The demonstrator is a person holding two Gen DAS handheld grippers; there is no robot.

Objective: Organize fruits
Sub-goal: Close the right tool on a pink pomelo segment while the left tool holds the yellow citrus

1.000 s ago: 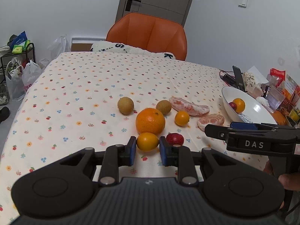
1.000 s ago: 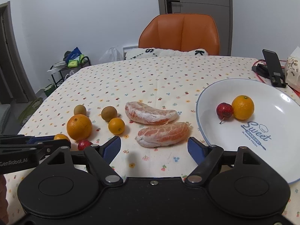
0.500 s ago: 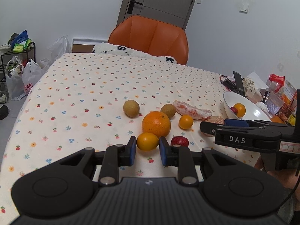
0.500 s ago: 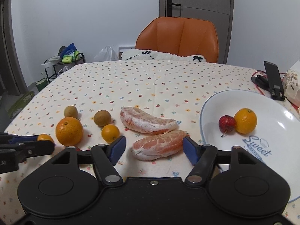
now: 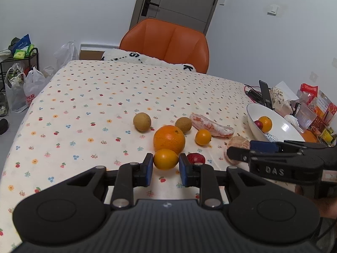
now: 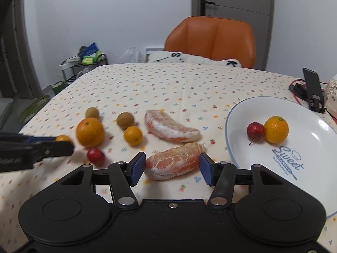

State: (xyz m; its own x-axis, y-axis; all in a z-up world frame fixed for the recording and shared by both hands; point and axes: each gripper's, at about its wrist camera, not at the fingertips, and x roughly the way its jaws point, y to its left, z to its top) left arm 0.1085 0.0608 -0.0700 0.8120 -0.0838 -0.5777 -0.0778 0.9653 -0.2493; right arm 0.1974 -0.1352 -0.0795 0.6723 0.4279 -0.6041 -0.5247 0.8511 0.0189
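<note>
My left gripper (image 5: 165, 167) is shut on a small orange (image 5: 165, 159), close to the flowered cloth in front of a big orange (image 5: 169, 140). My right gripper (image 6: 172, 168) has its blue pads against both ends of a peeled pomelo segment (image 6: 172, 161) that lies on the cloth. A second segment (image 6: 171, 129) lies just beyond it. Loose nearby are another small orange (image 6: 132, 135), a red fruit (image 6: 95, 157) and two brown round fruits (image 5: 142, 121) (image 5: 183, 124). The white plate (image 6: 311, 139) on the right holds an orange (image 6: 276, 129) and a red fruit (image 6: 256, 130).
A phone on a stand (image 6: 313, 88) and snack packets (image 5: 311, 109) crowd the table's right edge behind the plate. An orange chair (image 5: 168, 44) with a white cushion stands at the far side. Bags and a rack (image 5: 19, 78) are on the floor at left.
My right gripper has narrowed step by step and moved in until its pads meet the near pomelo segment. The left gripper kept the small orange between its pads and shifted slightly.
</note>
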